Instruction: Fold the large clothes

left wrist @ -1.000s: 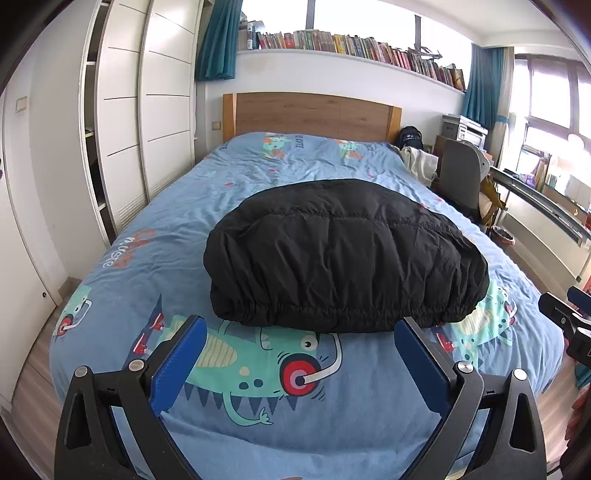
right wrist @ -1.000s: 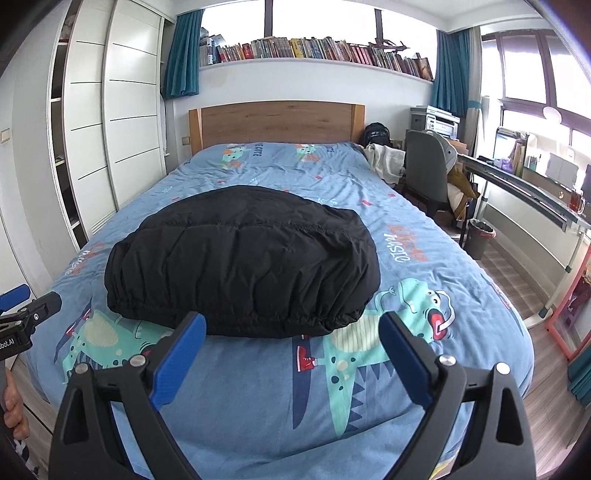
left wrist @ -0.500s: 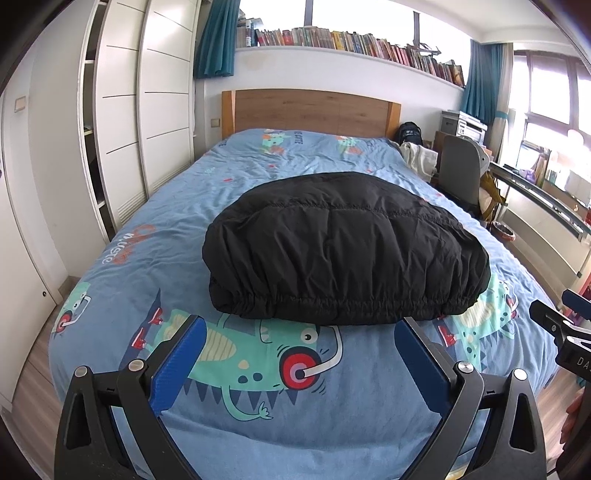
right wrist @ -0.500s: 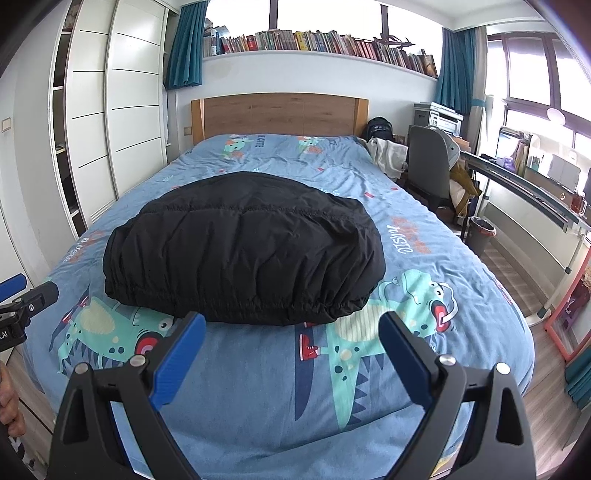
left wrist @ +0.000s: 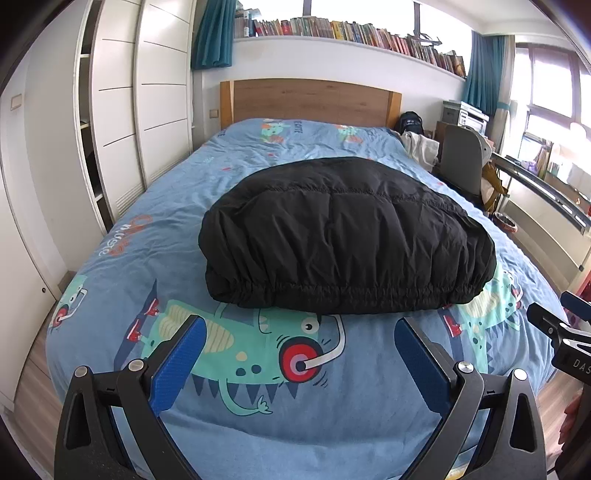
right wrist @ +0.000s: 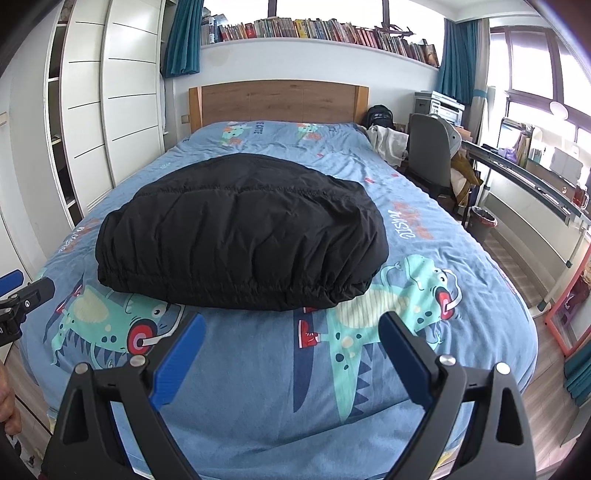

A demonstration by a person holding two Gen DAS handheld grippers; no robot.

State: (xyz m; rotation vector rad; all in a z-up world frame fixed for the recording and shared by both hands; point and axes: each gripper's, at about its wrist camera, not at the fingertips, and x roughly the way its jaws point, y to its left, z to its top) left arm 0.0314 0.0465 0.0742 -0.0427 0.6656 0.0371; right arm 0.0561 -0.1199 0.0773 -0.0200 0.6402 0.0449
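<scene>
Item: black padded jacket [left wrist: 347, 236], folded into a thick, rounded bundle. Lies on the bed [left wrist: 258, 398], middle of the frame in the left wrist view, left of centre in the right wrist view [right wrist: 240, 236]. Its gathered elastic hem faces the cameras; quilted seams run across the top. Nothing touches it.

Bedding: blue cover with cartoon dinosaur prints; a dinosaur with red headphones sits just below the jacket in the lower middle of the left wrist view.

Left gripper [left wrist: 299, 347]: bottom of its own frame, blue pads set wide apart, nothing between them, held short of the jacket's near edge. Also seen at the far left edge of the right wrist view [right wrist: 22, 291].

Right gripper [right wrist: 291, 343]: bottom of its own frame, blue pads likewise spread wide and empty, apart from the jacket. Its tip shows at the right edge of the left wrist view [left wrist: 561, 325].

Surroundings:
- Wooden headboard [left wrist: 310, 101], upper centre.
- Shelf of books [left wrist: 351, 33] along the top of the frame, with teal curtains [left wrist: 212, 33] to either side.
- White wardrobe [left wrist: 136, 122], left side.
- Grey chair [right wrist: 430, 155] beside the bed, right of centre, with pale clothing heaped next to it.
- Desk [right wrist: 524, 177] along the windows, right edge; small bin [right wrist: 482, 221] below it.
</scene>
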